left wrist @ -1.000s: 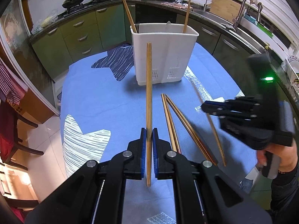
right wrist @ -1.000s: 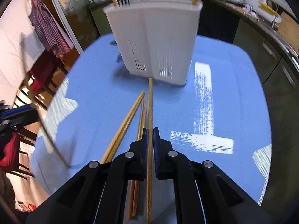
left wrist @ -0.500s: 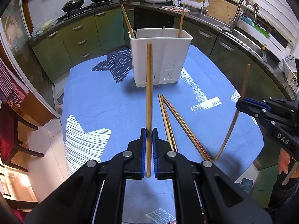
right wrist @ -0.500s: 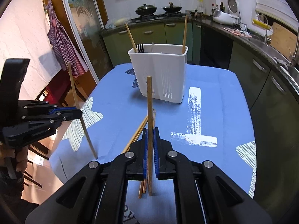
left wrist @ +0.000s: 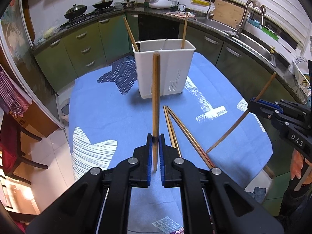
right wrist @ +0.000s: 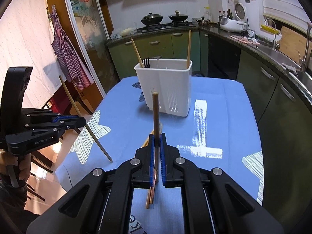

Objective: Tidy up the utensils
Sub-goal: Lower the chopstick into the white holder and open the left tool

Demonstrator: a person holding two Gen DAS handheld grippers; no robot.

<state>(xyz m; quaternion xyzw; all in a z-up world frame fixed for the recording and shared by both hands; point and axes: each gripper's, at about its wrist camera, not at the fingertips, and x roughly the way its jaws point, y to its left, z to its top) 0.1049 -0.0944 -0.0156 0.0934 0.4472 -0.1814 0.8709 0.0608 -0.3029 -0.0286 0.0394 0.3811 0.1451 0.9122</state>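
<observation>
Green kitchen cabinets ring the blue-clothed counter (left wrist: 109, 117), where the left wrist view shows the left gripper (left wrist: 155, 142) with fingers clamped on an upright chopstick (left wrist: 155, 97) before the white holder (left wrist: 165, 68), while the right wrist view shows the right gripper (right wrist: 157, 142) pinching another chopstick (right wrist: 155, 113) above loose chopsticks (right wrist: 150, 195).

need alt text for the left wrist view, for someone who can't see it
The left gripper is shut on a wooden chopstick that points toward a white utensil holder on a blue tablecloth. Loose chopsticks lie on the cloth, and the right gripper holds another at the right edge.
</observation>
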